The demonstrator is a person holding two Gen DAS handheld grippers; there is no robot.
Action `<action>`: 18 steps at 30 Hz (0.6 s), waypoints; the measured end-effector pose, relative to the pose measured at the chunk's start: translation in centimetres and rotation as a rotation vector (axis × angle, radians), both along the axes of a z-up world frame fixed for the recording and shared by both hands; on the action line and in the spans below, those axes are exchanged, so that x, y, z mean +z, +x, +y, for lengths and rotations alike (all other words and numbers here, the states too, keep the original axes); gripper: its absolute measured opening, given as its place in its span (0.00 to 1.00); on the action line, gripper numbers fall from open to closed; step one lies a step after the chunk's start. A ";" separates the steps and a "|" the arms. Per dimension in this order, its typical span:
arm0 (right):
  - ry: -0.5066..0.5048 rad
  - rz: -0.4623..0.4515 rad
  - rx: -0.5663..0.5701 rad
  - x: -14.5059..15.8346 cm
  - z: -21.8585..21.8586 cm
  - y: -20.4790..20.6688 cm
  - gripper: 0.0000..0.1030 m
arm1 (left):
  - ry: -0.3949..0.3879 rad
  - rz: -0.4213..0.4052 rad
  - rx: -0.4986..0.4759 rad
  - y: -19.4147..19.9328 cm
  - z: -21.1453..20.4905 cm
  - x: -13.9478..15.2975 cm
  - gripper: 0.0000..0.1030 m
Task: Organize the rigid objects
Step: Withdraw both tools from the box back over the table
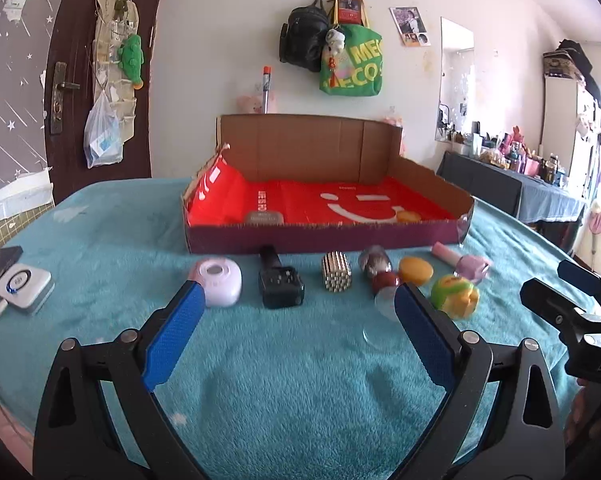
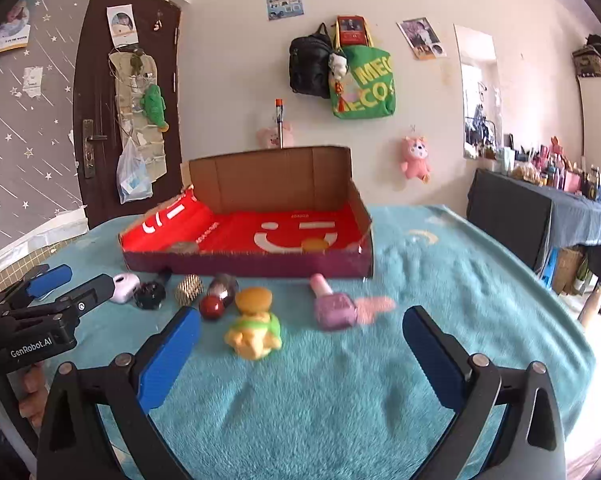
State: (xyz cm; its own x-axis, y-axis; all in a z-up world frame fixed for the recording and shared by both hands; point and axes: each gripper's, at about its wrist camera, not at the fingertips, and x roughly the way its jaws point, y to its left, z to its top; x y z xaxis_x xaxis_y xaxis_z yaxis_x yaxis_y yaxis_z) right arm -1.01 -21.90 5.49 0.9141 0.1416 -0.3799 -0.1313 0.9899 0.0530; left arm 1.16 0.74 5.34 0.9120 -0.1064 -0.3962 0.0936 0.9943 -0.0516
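the left gripper [image 1: 298,294] is wide open and holds nothing. just ahead of its left blue finger [image 1: 172,340] sits a round pale pink plastic case [image 1: 220,282]. next to that, between the fingers and a bit ahead, are a black boxy gadget [image 1: 280,286] and a gold studded roll [image 1: 336,276]. by its right finger lie a dark red ball [image 1: 384,280], a flat orange disc [image 1: 416,270] and a green and yellow toy [image 1: 454,295].

the right gripper [image 2: 302,320] is wide open too, with nothing in it. a pink nail polish bottle [image 2: 334,308] lies just ahead between its fingers.

further ahead of both stands a low cardboard box with a red bottom [image 1: 324,236] on the fuzzy teal blanket [image 2: 320,392].
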 end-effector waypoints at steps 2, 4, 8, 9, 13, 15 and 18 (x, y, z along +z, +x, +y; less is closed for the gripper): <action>-0.024 -0.012 -0.016 -1.2 0.3 -0.2 1.00 | 0.006 0.007 0.006 0.0 -0.2 -0.9 0.94; -0.037 -0.018 -0.025 -1.9 0.6 -0.3 1.00 | 0.009 0.008 0.010 0.0 -0.4 -1.4 0.94; -0.027 -0.016 -0.019 -2.8 0.6 -0.2 1.00 | 0.022 -0.005 0.019 0.0 -0.7 -2.2 0.94; -0.021 -0.014 -0.020 -3.0 0.5 -0.1 1.00 | 0.024 -0.004 0.020 0.1 -0.7 -2.3 0.94; -0.010 -0.007 -0.026 -3.9 0.3 0.5 1.00 | 0.015 0.004 0.018 0.4 -0.7 -2.9 0.94; -0.027 -0.028 -0.036 -4.1 0.4 0.7 1.00 | 0.015 0.001 0.022 0.5 -0.7 -3.1 0.94; -0.044 -0.060 -0.045 -4.5 0.4 0.9 1.00 | 0.016 -0.004 0.036 0.8 -0.7 -3.5 0.94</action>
State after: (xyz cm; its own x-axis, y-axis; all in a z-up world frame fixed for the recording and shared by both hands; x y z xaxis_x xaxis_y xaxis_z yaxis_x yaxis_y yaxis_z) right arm -0.08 -21.46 1.00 0.9404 0.0842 -0.3294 -0.0881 0.9961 0.0031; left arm 1.91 0.09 1.85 0.9166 -0.0676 -0.3940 0.0583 0.9977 -0.0355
